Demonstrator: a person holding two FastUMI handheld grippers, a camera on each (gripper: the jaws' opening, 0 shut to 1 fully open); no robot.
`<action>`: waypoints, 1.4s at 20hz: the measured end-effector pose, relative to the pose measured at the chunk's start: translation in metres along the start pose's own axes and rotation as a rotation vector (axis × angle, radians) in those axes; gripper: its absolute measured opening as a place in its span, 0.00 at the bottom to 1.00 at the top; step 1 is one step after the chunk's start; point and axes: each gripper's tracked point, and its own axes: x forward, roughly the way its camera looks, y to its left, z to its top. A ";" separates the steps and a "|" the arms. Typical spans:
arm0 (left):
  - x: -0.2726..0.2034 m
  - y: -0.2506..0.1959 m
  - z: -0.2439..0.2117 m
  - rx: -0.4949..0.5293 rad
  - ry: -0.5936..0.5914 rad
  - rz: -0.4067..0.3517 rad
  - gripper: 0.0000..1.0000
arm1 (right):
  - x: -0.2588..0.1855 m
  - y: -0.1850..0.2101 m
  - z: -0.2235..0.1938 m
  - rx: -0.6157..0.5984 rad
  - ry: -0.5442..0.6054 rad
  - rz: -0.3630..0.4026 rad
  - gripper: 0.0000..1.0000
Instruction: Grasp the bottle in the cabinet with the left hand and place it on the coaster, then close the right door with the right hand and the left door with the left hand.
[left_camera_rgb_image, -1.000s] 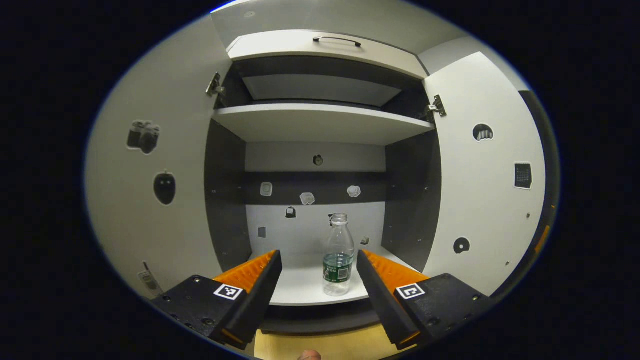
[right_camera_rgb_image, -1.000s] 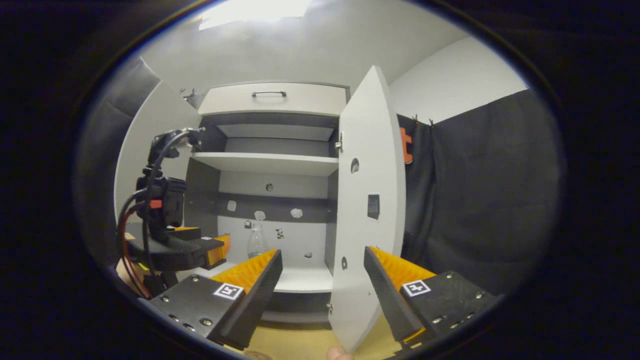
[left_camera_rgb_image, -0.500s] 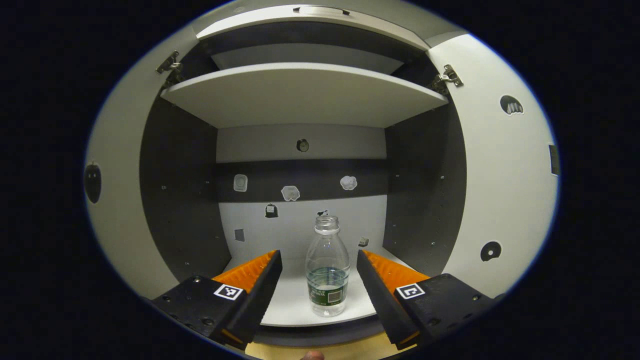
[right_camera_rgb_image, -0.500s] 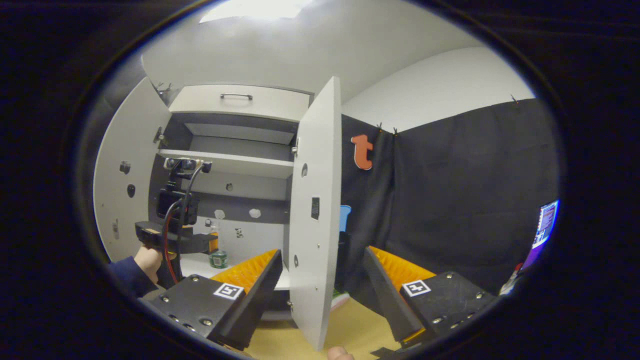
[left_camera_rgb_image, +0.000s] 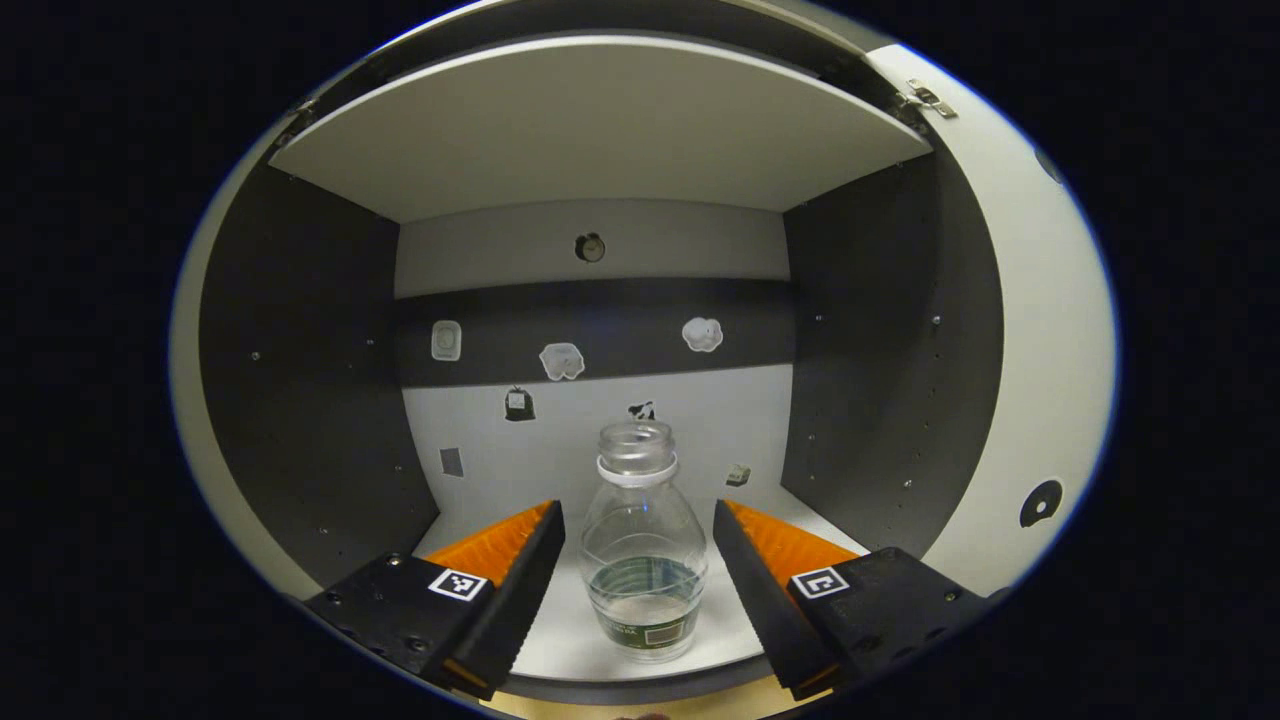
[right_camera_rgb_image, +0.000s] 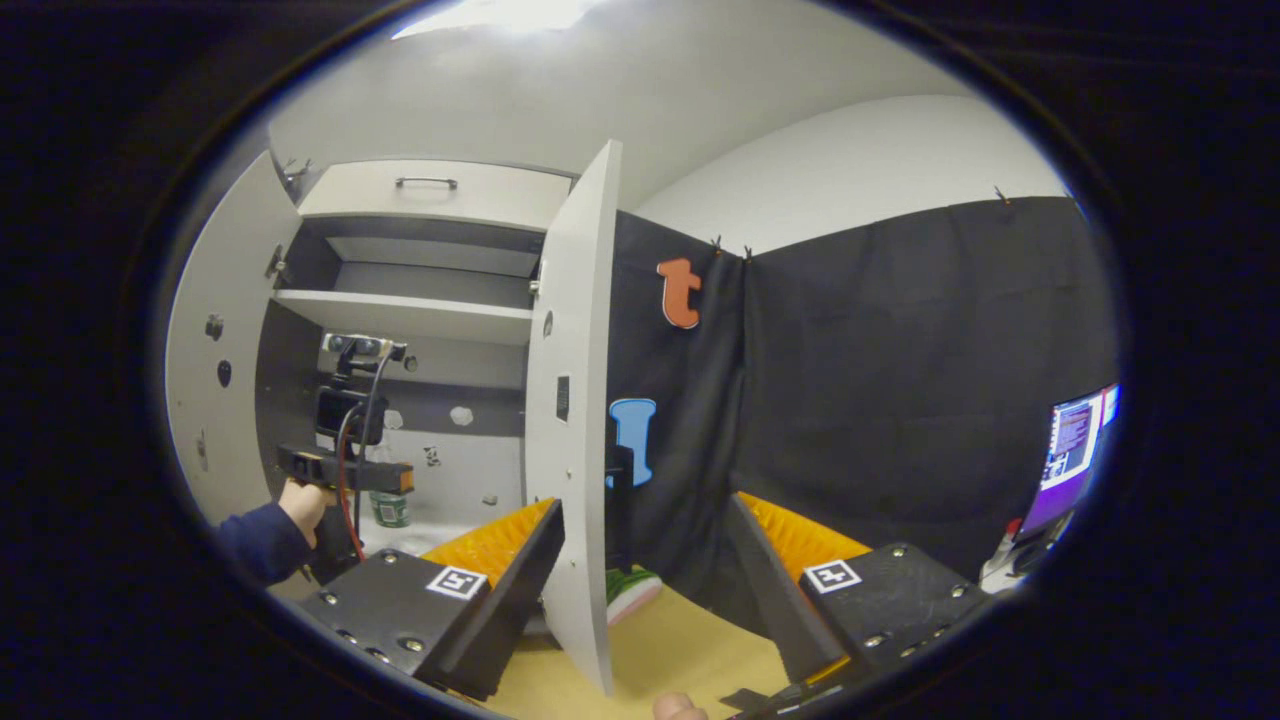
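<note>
Bottle (left_camera_rgb_image: 645, 545): we see it upright and capless on the cabinet's lower shelf (left_camera_rgb_image: 560, 640), near the front edge and about midway between the side walls. A little liquid sits in the bottom, with a label band around the base.

Left gripper (left_camera_rgb_image: 637, 525): we find its fingers spread, one on each side of the bottle; we see gaps on both sides, so nothing is gripped. In the right gripper view we see it (right_camera_rgb_image: 345, 470) reaching into the cabinet, held by a hand (right_camera_rgb_image: 302, 498) in a dark sleeve (right_camera_rgb_image: 255, 540), with the bottle (right_camera_rgb_image: 390, 508) just past its tips.

Right gripper (right_camera_rgb_image: 645, 520): we see its fingers apart and holding nothing, low over the tan table (right_camera_rgb_image: 680, 650) in front of the cabinet.

Right door (right_camera_rgb_image: 575, 420): we see it standing open, its edge towards the camera, its bottom edge between the right gripper's fingers but touching neither.

Left door (right_camera_rgb_image: 205, 390): we see it swung wide open.

Upper shelf (left_camera_rgb_image: 600, 130): it spans the cabinet above the bottle.

Back wall (left_camera_rgb_image: 590, 440): we count several small stickers scattered across it.

Screen (right_camera_rgb_image: 1075, 455): we see it lit at the far right edge.
</note>
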 end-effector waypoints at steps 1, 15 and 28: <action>0.004 -0.002 -0.005 -0.006 0.013 -0.004 0.94 | 0.001 0.002 0.000 -0.001 0.000 0.006 0.99; -0.079 -0.021 0.002 -0.103 -0.026 -0.180 0.76 | 0.015 -0.027 -0.004 0.005 -0.004 0.051 1.00; -0.201 0.016 -0.127 -0.160 0.102 -0.203 0.76 | 0.060 -0.036 0.012 -0.029 -0.082 0.133 0.99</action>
